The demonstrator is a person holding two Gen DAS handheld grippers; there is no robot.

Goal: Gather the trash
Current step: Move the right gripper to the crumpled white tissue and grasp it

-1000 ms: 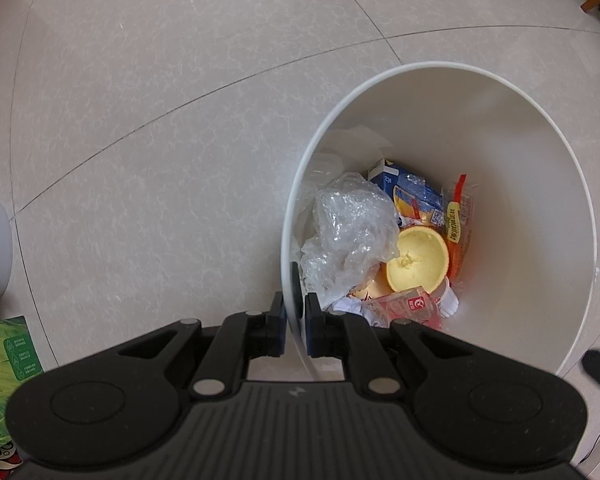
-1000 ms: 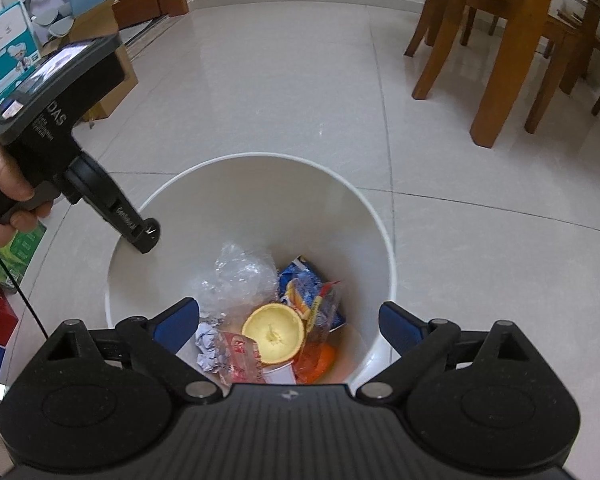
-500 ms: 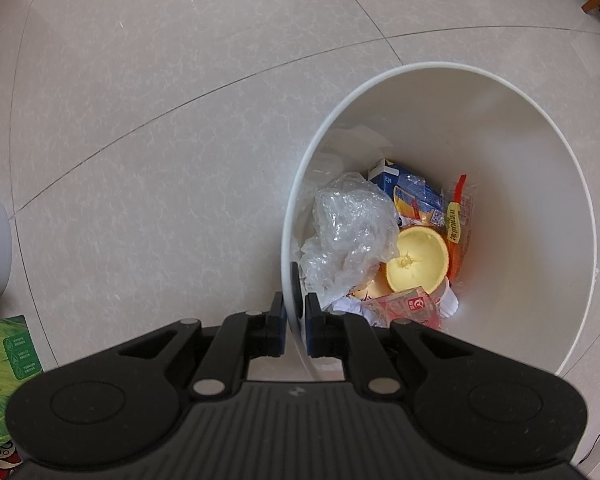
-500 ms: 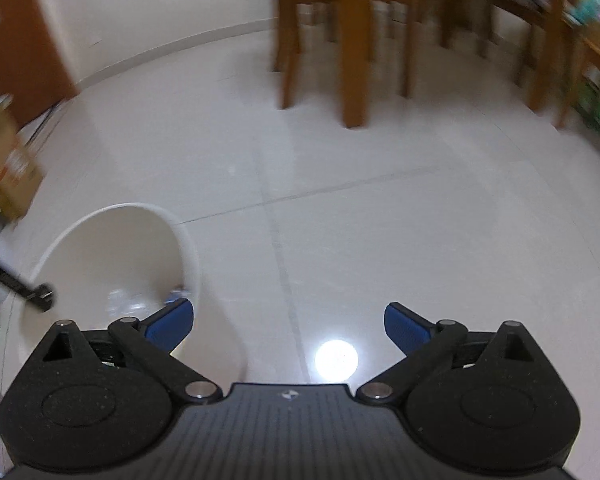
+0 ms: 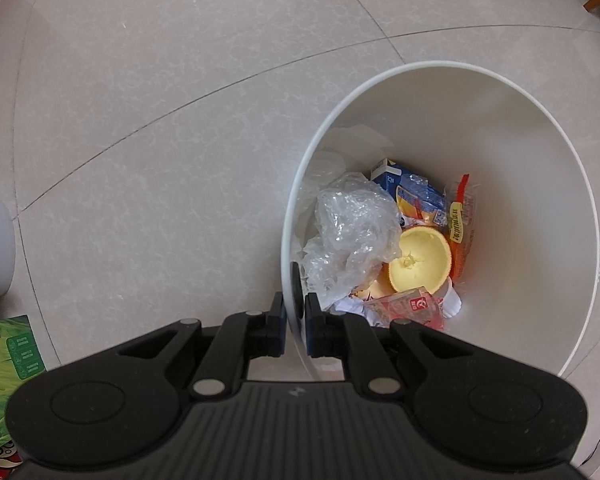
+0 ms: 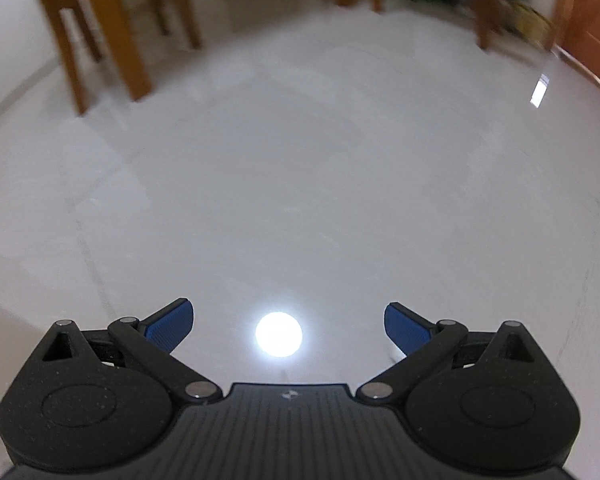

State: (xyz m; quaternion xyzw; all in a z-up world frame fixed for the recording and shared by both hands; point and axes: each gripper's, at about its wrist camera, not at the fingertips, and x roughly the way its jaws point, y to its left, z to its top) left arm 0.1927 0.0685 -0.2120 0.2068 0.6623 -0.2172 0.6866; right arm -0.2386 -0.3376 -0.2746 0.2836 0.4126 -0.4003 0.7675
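While the left gripper (image 5: 294, 312) is clamped on the near rim of the white bin (image 5: 540, 208), the bin stands on the pale tiled floor (image 5: 160, 140) at the right of the left wrist view. Inside lie crumpled clear plastic (image 5: 352, 232), a hollowed orange half (image 5: 420, 260), a blue carton (image 5: 400, 178) and red wrappers (image 5: 408, 306). A green box (image 5: 8, 360) sits at the left edge; the tiles beyond are bare. The right gripper (image 6: 288, 326) has just been opening, its blue pads (image 6: 168, 326) spread wide with nothing between them, over shiny bare floor, with blurred wooden chair legs (image 6: 112, 28) well beyond.
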